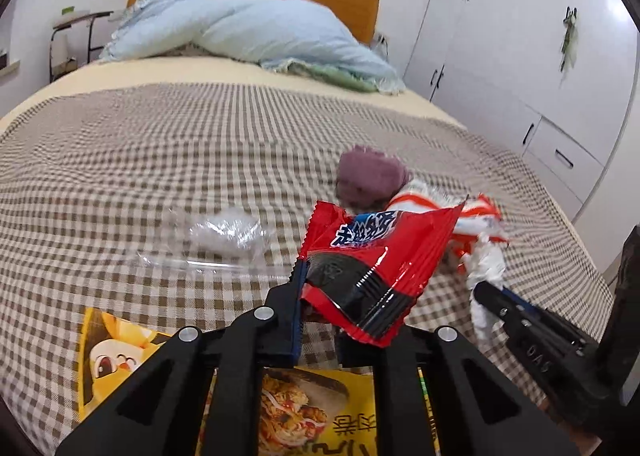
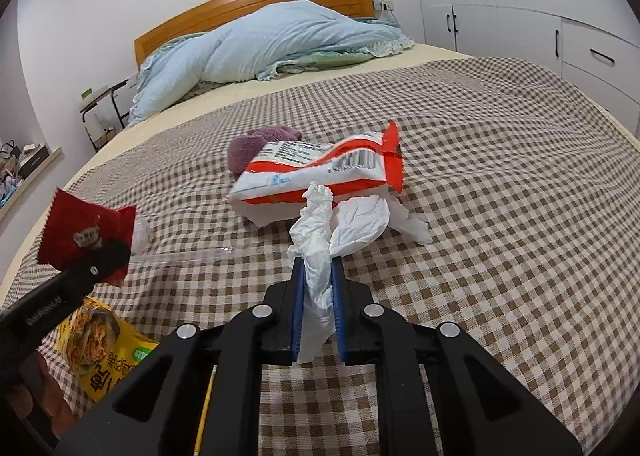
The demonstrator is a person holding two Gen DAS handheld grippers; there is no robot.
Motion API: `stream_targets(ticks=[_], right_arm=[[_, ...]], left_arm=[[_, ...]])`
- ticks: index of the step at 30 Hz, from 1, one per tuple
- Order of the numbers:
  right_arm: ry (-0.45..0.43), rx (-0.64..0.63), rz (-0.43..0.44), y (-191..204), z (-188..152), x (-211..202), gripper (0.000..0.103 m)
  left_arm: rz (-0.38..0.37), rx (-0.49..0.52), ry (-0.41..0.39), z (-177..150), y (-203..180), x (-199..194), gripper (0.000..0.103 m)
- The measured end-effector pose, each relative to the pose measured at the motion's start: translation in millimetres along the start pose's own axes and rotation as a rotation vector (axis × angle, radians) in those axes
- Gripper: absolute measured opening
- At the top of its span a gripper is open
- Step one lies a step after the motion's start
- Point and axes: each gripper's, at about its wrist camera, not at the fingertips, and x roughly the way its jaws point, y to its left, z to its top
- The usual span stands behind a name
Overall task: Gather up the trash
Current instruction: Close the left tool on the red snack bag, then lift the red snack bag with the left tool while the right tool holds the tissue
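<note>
Trash lies on the checked blanket (image 2: 480,159) of the bed, and some of it is already picked up — the left gripper (image 1: 320,296) pinches a red snack wrapper (image 1: 376,260) and holds it above the blanket, while the right gripper (image 2: 317,288) squeezes a crumpled white tissue (image 2: 316,232) between its blue pads. Near the tissue lie a red and white snack bag (image 2: 320,171) and a purple cloth (image 2: 256,145) behind it; a clear plastic wrapper (image 1: 224,236) and a yellow noodle packet (image 2: 100,340) lie more to the left. Farther back — a blue quilt (image 2: 280,43) is piled by the wooden headboard (image 2: 248,3).
</note>
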Motion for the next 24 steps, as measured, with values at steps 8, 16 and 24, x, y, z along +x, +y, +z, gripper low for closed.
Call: stream_targets(ticks=[8,16,24], right_arm=[[-0.069,-0.068,0.010,13,-1,-15,0.013],[-0.133,-0.124,0.004,22,-6,-36,0.013],[-0.170,-0.146,0.026,26,-15,-61,0.013]], left_arm=[[0.028,0.029,-0.059,-1,-12,-21,0.008],[0.037,0.020,-0.087,-3,-11,-41,0.008],[0.031,0.021,-0.115,-9,-13,-64,0.008]])
